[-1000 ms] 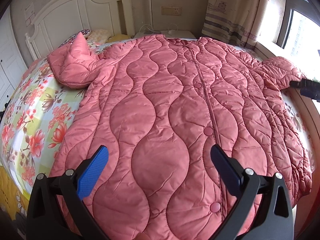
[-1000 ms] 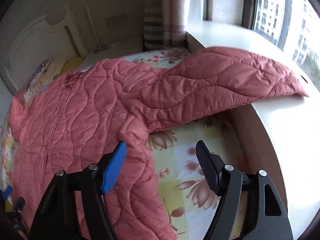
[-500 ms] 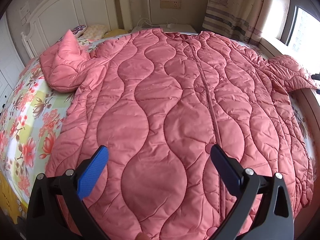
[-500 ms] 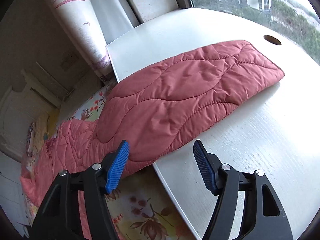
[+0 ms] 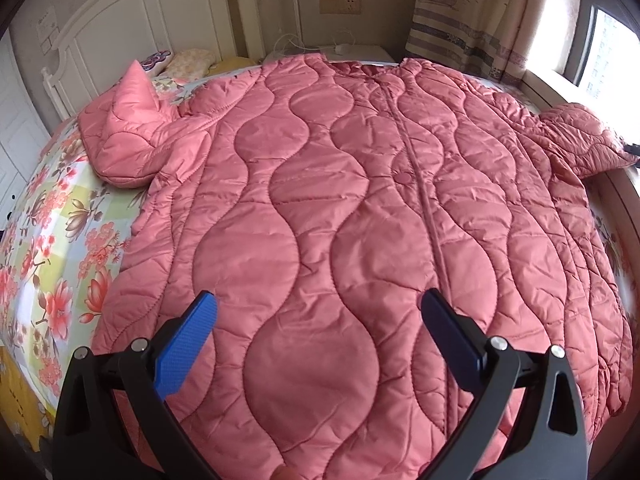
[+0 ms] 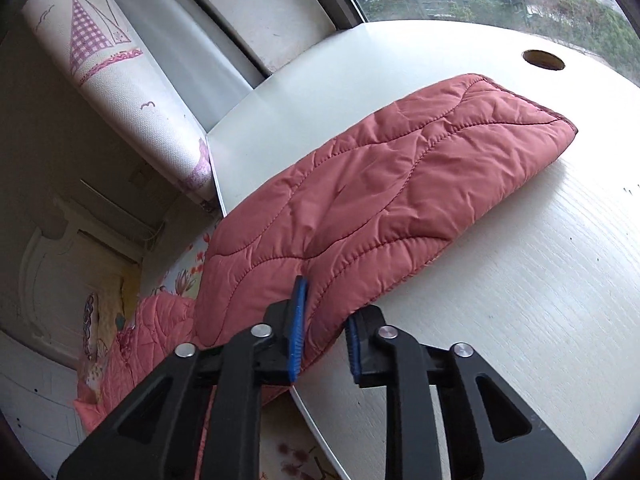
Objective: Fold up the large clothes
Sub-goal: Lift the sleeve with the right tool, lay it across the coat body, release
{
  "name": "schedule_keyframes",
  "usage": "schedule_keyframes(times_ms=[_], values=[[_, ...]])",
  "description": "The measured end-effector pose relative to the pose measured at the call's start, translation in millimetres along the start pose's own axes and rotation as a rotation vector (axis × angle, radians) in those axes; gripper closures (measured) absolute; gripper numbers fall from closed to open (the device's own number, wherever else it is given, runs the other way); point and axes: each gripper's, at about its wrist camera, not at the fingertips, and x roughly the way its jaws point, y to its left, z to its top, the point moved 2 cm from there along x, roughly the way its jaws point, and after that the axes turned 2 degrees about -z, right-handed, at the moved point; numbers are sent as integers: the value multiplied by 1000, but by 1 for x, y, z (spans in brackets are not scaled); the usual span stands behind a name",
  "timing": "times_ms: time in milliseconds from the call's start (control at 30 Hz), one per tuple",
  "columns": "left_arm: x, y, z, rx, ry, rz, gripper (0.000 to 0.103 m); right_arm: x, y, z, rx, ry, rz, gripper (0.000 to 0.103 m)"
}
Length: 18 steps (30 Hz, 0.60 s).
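Observation:
A large pink quilted coat lies spread front-up on the bed, its closure running down the middle. My left gripper hovers open over the coat's lower part, nothing between its blue pads. The coat's left sleeve is bunched near the pillows. Its right sleeve stretches off the bed onto a white desk. My right gripper is shut on that sleeve's lower edge, where it crosses the desk's edge.
A white headboard and pillows stand at the far end of the floral bedsheet. A curtain and window are at the right. The desk has a round cable hole beyond the sleeve's cuff.
My right gripper swung from the bed to the sleeve on the desk, rolled, and closed on the sleeve's edge. The left gripper crept slightly forward over the coat and stayed open.

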Motion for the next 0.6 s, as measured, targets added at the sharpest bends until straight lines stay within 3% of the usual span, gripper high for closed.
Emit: schedule_keyframes(times_ms=[200, 300, 467, 600], values=[[9, 13, 3, -35, 24, 11, 2, -23, 41, -3, -157, -110, -58, 89], [10, 20, 3, -55, 28, 5, 2, -46, 80, -5, -258, -180, -64, 89], [6, 35, 3, -86, 13, 0, 2, -76, 187, -30, -543, -275, -112, 89], [4, 57, 3, -138, 10, 3, 2, -74, 288, -102, -871, -310, -154, 90]])
